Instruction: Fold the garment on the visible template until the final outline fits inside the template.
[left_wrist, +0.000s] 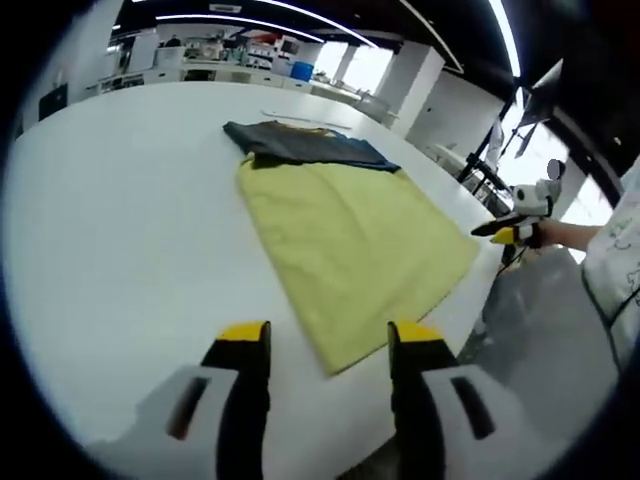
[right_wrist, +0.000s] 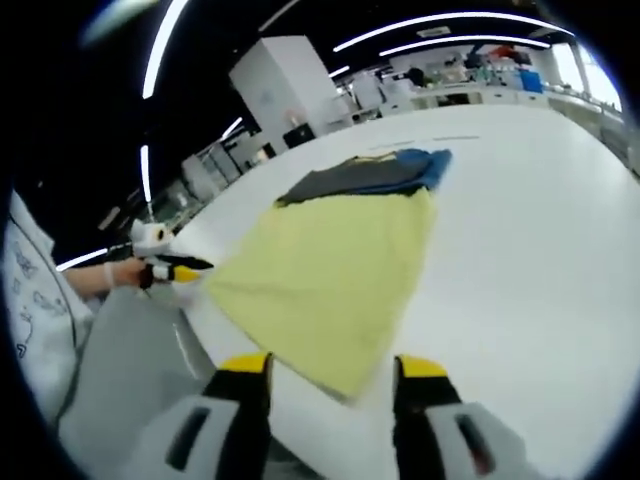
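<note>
A pale yellow garment (left_wrist: 350, 240) lies flat on the white table (left_wrist: 130, 220). A folded dark grey and blue cloth (left_wrist: 300, 145) rests at its far end. My left gripper (left_wrist: 330, 335) is open, and the garment's near corner lies between its yellow-tipped jaws. In the right gripper view the yellow garment (right_wrist: 320, 270) spreads ahead with the dark cloth (right_wrist: 370, 172) beyond it. My right gripper (right_wrist: 330, 365) is open over another corner. Each gripper shows in the other's view, held by a hand at a garment corner: the right gripper (left_wrist: 510, 232) and the left gripper (right_wrist: 175, 270).
The table's edge runs beside the garment, with grey floor (left_wrist: 540, 320) below it. A person in white patterned clothing (left_wrist: 615, 260) stands at that edge. Benches with equipment (left_wrist: 240, 50) line the back of the room. A faint thin line (left_wrist: 300, 118) marks the table beyond the dark cloth.
</note>
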